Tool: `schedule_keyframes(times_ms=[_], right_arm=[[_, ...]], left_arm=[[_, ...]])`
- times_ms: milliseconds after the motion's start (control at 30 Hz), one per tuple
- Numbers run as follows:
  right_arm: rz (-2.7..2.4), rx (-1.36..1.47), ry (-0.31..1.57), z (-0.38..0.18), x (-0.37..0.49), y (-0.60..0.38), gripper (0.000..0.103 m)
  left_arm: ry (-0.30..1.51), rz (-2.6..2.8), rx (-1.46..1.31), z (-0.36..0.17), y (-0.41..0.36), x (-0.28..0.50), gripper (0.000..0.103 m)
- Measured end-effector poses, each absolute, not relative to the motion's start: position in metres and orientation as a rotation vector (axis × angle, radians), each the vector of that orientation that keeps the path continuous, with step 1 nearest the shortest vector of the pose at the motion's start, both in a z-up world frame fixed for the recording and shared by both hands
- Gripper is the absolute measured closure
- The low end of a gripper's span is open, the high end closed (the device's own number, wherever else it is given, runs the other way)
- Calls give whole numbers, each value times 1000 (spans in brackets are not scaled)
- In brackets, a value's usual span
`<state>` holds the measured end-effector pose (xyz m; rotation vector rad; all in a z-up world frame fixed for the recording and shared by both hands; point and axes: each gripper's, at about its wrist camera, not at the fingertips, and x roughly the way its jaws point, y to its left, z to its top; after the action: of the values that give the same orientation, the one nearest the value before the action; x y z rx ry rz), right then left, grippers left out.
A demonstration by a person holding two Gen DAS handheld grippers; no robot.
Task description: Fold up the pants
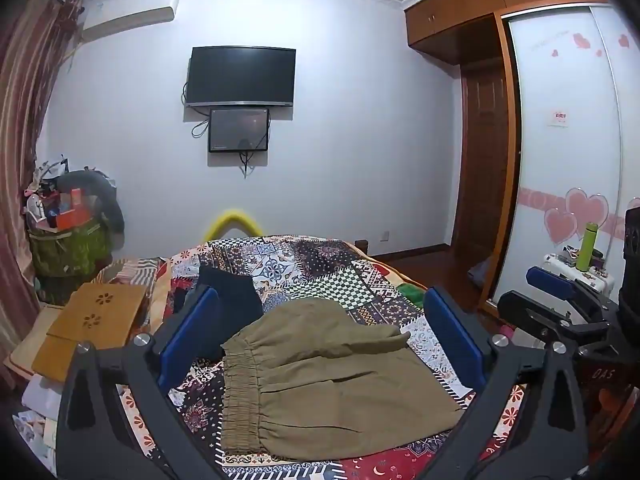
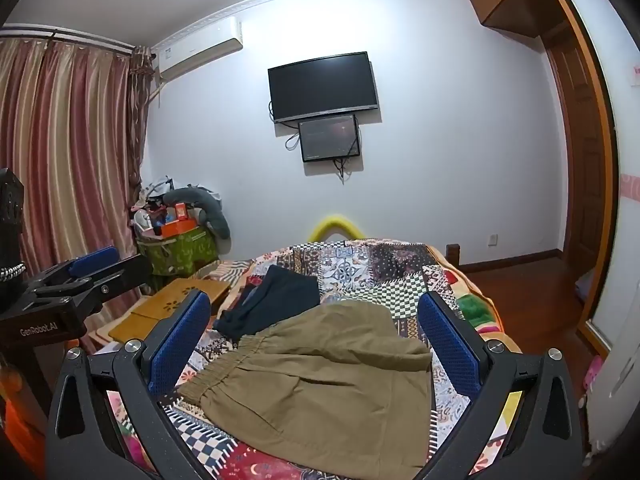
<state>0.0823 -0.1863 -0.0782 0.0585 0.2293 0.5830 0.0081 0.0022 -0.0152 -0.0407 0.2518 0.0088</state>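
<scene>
Patchwork bedspread (image 1: 320, 264), dark garment (image 2: 276, 296) on it — wall television (image 1: 242, 76), striped curtains (image 2: 60, 152), wooden wardrobe (image 1: 452, 20)

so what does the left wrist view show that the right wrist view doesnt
Only the left wrist view: a green bottle on a cluttered white stand, and the wardrobe's sliding door with pink heart stickers.

Only the right wrist view: the full spread of striped curtains along the window side.

Both: the olive pants partly folded on the patchwork bedspread, a dark garment beyond them, the wall TV, and open tongs, left and right, holding nothing.
</scene>
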Motion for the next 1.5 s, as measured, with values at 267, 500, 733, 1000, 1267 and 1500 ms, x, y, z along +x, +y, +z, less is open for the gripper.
schedule_keyframes(times_ms=[267, 500, 733, 1000, 1267, 1500], right_arm=[[578, 58, 230, -79, 83, -186, 0], [569, 60, 233, -78, 83, -187, 0], [562, 60, 232, -77, 82, -188, 0], [558, 58, 232, -76, 83, -189, 0], [559, 61, 230, -74, 84, -191, 0], [559, 61, 232, -74, 84, -192, 0]], left_arm=[[250, 7, -36, -22, 2, 9, 0], [256, 3, -39, -24, 1, 12, 0], [258, 4, -43, -24, -1, 14, 0], [259, 3, -43, -24, 0, 13, 0], [260, 3, -44, -22, 0, 14, 0], [263, 0, -47, -23, 0, 14, 0]])
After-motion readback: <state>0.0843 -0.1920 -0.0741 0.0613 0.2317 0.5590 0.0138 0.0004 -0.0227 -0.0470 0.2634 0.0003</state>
